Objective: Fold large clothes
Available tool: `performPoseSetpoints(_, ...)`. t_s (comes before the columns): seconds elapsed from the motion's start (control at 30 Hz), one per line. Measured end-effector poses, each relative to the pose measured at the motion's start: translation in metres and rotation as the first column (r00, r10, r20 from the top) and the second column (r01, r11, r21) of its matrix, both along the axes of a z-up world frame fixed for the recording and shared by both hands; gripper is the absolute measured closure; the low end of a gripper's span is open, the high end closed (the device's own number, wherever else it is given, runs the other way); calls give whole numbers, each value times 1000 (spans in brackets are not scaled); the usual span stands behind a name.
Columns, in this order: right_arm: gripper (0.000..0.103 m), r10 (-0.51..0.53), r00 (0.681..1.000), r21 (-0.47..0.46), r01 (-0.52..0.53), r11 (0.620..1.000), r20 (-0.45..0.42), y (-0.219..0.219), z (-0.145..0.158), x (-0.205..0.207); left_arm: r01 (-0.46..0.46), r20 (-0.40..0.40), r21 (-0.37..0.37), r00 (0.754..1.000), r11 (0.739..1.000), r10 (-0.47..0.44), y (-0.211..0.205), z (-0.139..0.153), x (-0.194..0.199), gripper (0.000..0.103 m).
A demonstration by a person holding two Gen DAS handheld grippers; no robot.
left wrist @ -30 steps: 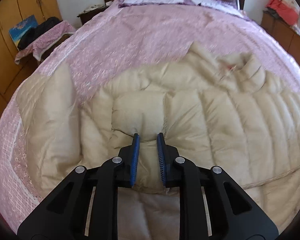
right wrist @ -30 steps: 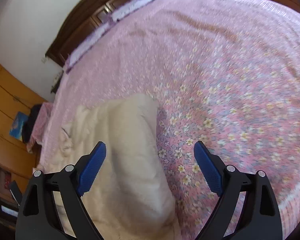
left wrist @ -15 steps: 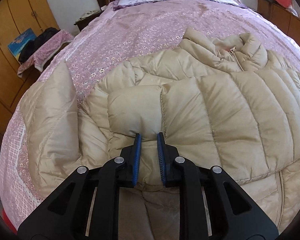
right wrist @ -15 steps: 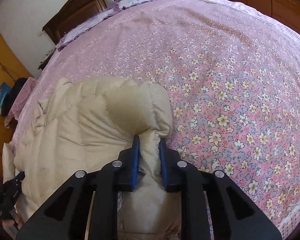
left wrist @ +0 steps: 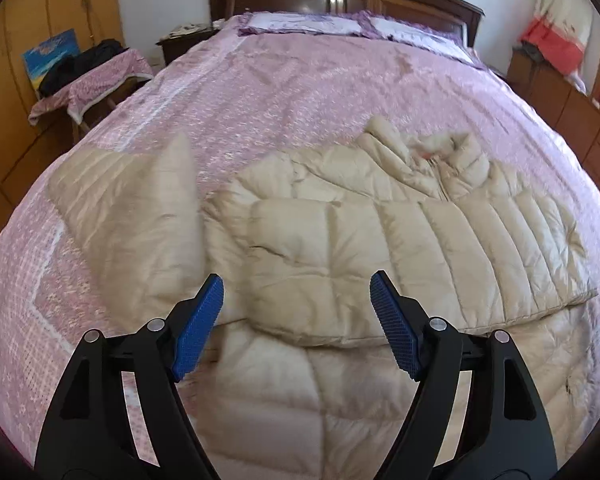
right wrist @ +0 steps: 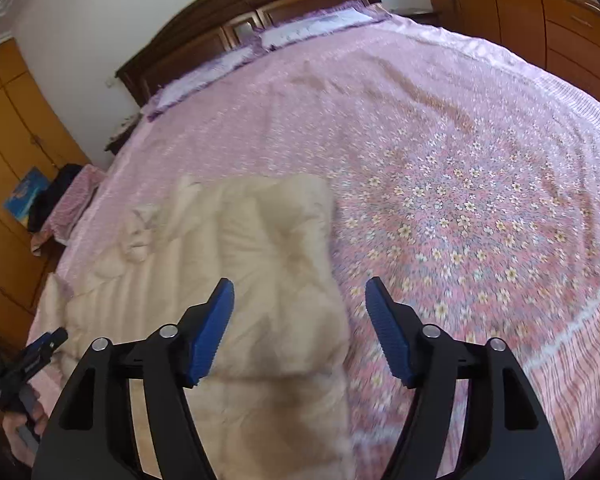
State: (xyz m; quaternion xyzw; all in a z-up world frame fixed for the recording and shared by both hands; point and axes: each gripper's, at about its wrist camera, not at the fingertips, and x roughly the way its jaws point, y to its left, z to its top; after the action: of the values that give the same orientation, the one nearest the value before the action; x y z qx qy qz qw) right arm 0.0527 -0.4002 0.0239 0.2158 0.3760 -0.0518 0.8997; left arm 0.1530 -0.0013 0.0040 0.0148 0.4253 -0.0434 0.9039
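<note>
Both the left gripper and right gripper are opening, holding nothing, so lift clear without dragging the folded puffy coat.

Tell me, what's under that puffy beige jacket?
The jacket lies on a pink flowered bedspread, which shows all around it. Its folded-over sleeve covers part of its own body. Anything else beneath is hidden.
</note>
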Motion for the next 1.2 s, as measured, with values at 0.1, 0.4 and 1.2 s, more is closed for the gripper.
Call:
performPoseSetpoints(0.1, 30, 22, 1000, -2, -22, 1000, 17, 13, 9, -10, -37, 17, -1, 999, 999, 37, 19, 5, -3, 25)
performPoseSetpoints(0.4, 26, 63, 998, -39, -63, 997, -4, 51, 7, -34, -235, 7, -42, 972, 971, 235, 121, -7, 15, 23)
performPoseSetpoints(1.2, 24, 3, 991, -29, -7, 1000, -135, 79, -31, -44, -416, -175, -440, 909, 796, 379, 241, -90, 116, 29)
